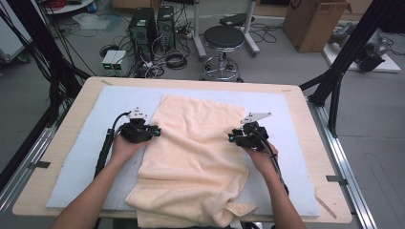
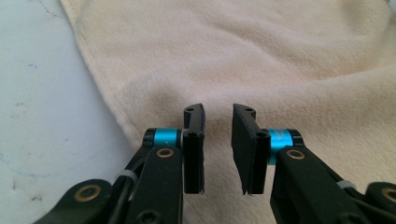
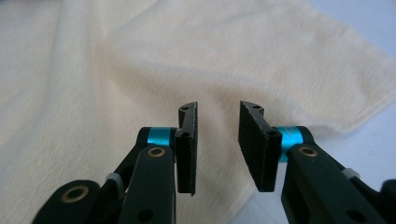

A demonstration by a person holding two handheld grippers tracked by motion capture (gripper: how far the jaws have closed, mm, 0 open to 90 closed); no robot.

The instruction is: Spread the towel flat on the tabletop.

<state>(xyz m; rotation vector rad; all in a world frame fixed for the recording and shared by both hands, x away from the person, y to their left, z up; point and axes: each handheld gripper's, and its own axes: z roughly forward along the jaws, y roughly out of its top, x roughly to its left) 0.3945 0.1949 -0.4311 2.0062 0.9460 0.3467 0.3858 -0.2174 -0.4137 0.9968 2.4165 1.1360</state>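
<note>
My left gripper [image 1: 154, 131] and right gripper [image 1: 231, 138], jaws parted and empty, flank the towel [image 1: 196, 157] at nine and three o'clock; I should pinch only its edges, evenly.

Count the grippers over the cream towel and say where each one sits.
2. The left gripper is at the cream towel's left edge, jaws apart with nothing between them. The right gripper is over its right side, jaws likewise apart and empty.

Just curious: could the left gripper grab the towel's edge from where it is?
Probably yes: the left gripper hangs open right over the cream towel, whose left edge lies beside it, unobstructed.
</note>
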